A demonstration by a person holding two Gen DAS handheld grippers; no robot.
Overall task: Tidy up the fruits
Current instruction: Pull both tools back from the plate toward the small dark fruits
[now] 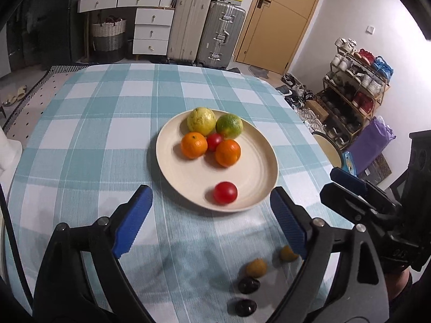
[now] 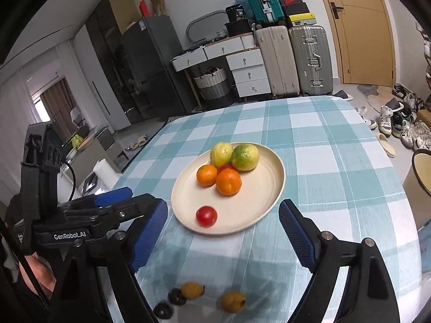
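A cream plate [image 1: 250, 177] [image 2: 258, 202] on the checked tablecloth holds a yellow-green fruit [image 1: 201, 119], a green citrus [image 1: 229, 126], two oranges [image 1: 194, 145] [image 1: 227, 152] and two red tomatoes [image 1: 214, 141] [image 1: 225, 192]. The near tomato also shows in the right wrist view [image 2: 206, 216]. Two brown small fruits [image 1: 256, 268] [image 2: 233, 301] and two dark ones [image 1: 248, 285] [image 2: 176, 296] lie on the cloth in front of the plate. My left gripper [image 1: 212, 220] is open and empty, just short of the plate. My right gripper [image 2: 223, 237] is open and empty beside it.
The right gripper's body [image 1: 358, 196] stands at the left view's right edge, and the left gripper's body [image 2: 80, 215] at the right view's left. The table's right edge drops to a shoe rack [image 1: 358, 86] and a bowl [image 1: 330, 148]. Suitcases [image 1: 204, 29] stand beyond the far edge.
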